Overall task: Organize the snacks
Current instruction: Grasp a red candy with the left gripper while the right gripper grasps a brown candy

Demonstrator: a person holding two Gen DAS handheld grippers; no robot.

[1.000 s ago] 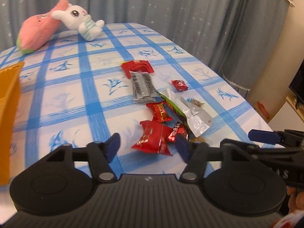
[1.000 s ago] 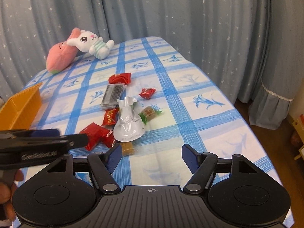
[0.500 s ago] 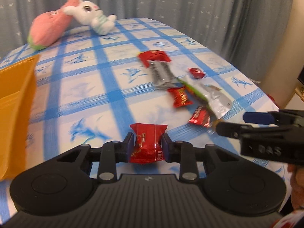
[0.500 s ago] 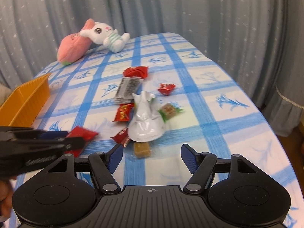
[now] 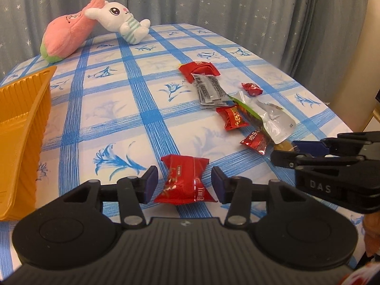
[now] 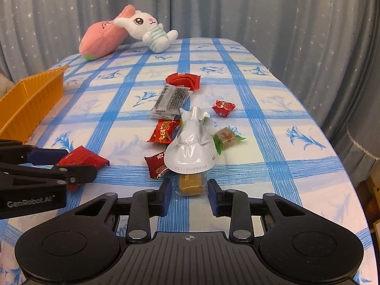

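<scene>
My left gripper (image 5: 184, 183) is open, its fingers apart on either side of a red snack packet (image 5: 184, 180) that lies on the cloth, touching neither pad. My right gripper (image 6: 189, 196) is open around a brown candy in clear wrap (image 6: 190, 183), with small gaps on both sides. Beyond lie a silver pouch (image 6: 191, 147), several red candies (image 6: 163, 131), a grey packet (image 6: 171, 101), a green-wrapped candy (image 6: 226, 136) and a red packet (image 6: 182, 80). The orange bin (image 5: 19, 128) stands at the left.
The table has a blue-checked cloth (image 6: 273, 123); its right edge drops off to curtains. A pink plush (image 6: 102, 39) and a white bunny plush (image 6: 149, 29) lie at the far end. Each gripper shows in the other's view, close beside it.
My left gripper grasped the red packet, carried it left toward the bin, and has now opened, leaving it on the cloth. My right gripper moved forward and narrowed around the brown candy.
</scene>
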